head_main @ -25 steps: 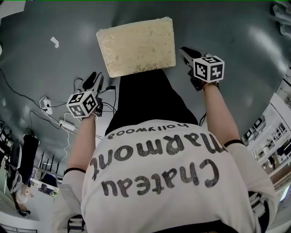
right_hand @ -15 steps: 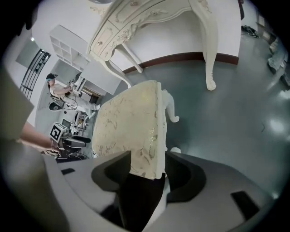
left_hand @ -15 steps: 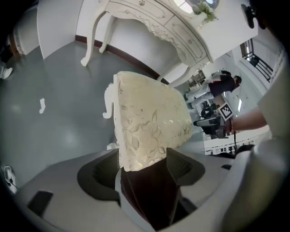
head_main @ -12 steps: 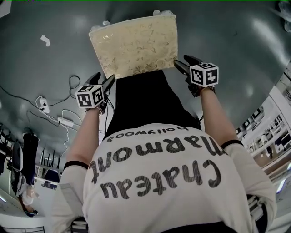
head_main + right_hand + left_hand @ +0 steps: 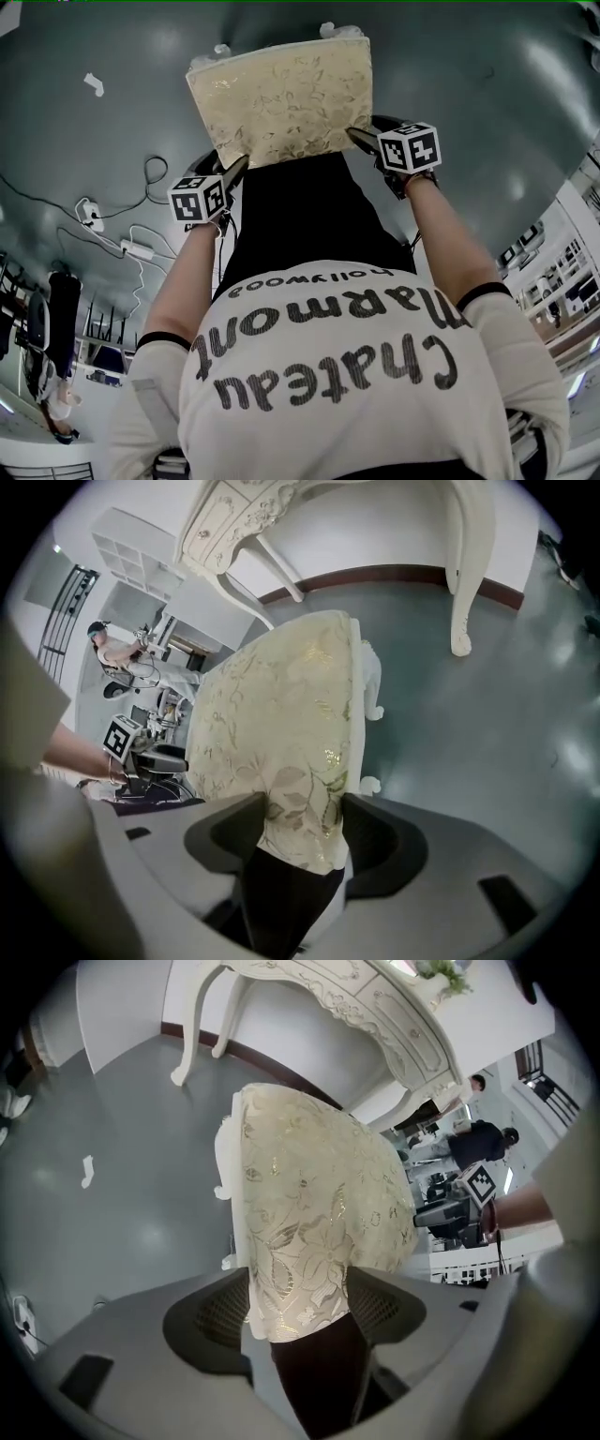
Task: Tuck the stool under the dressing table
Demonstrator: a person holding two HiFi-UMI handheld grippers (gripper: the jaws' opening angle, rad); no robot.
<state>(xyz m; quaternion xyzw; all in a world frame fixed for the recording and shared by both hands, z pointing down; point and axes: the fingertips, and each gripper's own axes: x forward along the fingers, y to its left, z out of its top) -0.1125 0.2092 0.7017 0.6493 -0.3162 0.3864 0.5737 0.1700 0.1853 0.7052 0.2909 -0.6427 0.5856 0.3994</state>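
Both the left gripper [image 5: 295, 1309] and right gripper [image 5: 300, 832], jaws just opened wide, straddle near corners of the stool [image 5: 281, 98] ungripped; close evenly, then push under the dressing table [image 5: 361, 1007].

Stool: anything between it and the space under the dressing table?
Nothing visible. Only bare grey floor lies between the stool and the dressing table, and the gap between its legs looks open.

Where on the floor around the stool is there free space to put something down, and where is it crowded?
Bare grey floor lies right of the stool, and more between the stool and the dressing table legs. Left of the person, cables and a power strip crowd the floor.
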